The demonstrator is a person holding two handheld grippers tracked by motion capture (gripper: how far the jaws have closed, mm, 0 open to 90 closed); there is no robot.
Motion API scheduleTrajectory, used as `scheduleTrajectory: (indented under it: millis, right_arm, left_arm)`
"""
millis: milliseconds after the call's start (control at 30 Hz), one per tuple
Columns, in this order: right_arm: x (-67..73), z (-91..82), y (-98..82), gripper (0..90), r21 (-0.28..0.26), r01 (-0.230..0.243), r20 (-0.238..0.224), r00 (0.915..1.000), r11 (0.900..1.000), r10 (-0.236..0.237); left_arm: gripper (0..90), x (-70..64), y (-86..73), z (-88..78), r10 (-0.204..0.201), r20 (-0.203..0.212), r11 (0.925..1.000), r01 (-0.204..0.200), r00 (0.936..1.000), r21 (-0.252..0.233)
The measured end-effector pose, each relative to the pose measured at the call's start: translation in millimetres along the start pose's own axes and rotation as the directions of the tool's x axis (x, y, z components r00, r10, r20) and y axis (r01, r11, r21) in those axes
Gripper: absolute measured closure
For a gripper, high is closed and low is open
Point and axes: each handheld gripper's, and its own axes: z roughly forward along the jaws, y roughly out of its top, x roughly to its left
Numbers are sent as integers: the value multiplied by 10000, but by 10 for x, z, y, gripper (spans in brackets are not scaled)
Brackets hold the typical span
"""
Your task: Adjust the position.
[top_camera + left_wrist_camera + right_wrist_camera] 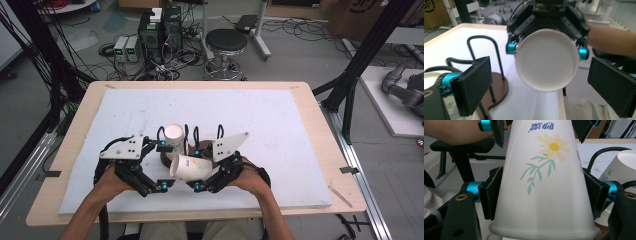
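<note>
The right gripper [200, 170] is clamped on a paper cup [191, 167] printed with a yellow flower, holding it on its side above the white mat [280, 125]. In the right gripper view the two black pads press flat against the cup's [544, 195] sides near its wide rim, and the narrow base points away toward the other hand. The left gripper [162, 165] is released: in the left gripper view its pads [472, 83] stand wide, one to either side of the cup's white round base [546, 60], with clear space between pad and paper on both sides.

A second cup [174, 136] sits upside down on a black wire rack [192, 137] with a brown wooden foot, just behind the two grippers. In the right gripper view that cup [621, 167] shows at the right edge, close beside a wire loop.

The step in hand looks like a handover or a placing: the held cup hangs between the two tools, gripped by the right one alone. If the aim is to set it on a free wire loop [484, 50] of the rack, the next move calls for turning the cup mouth down, lining its opening over the top of the loop, and lowering it until the wire bears it before the pads let go. A thin paper wall dents easily, so the grip should stay light, and the neighbouring cup must not be knocked
</note>
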Motion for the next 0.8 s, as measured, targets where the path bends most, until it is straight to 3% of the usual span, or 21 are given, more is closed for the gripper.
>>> scheduleTrajectory:
  millis: [133, 300, 433, 600, 700, 800]
  right_arm:
    - [-22, -12, 46, 283, 692, 21, 209, 9998, 9976, -35]
    - [-65, -18, 79, 284, 1346, -83, 316, 9995, 9909, 41]
    - [-87, -13, 88, 284, 1995, -147, 404, 9992, 9798, 68]
    - [-94, 0, 118, 284, 2579, -107, 396, 9992, 9661, 5]
    - [-93, 18, 134, 283, 3061, -85, 363, 9993, 9520, -28]
    - [-83, 42, 150, 284, 3504, -83, 291, 9996, 9366, -21]
  left_arm:
    - [58, 31, 10, -7, 31, -4, 9983, -30, 10000, 589]
    - [58, 67, 38, -7, -35, 282, 9887, -8, 9996, 1500]
    - [58, 80, 69, 4, 61, 315, 9733, -132, 9995, 2293]
    - [58, 91, 66, 51, 107, 331, 9456, -209, 9994, 3246]
    - [58, 93, 67, 64, 109, 265, 9250, -202, 9996, 3795]
    - [58, 107, 70, 63, 116, 193, 9130, -185, 9997, 4076]
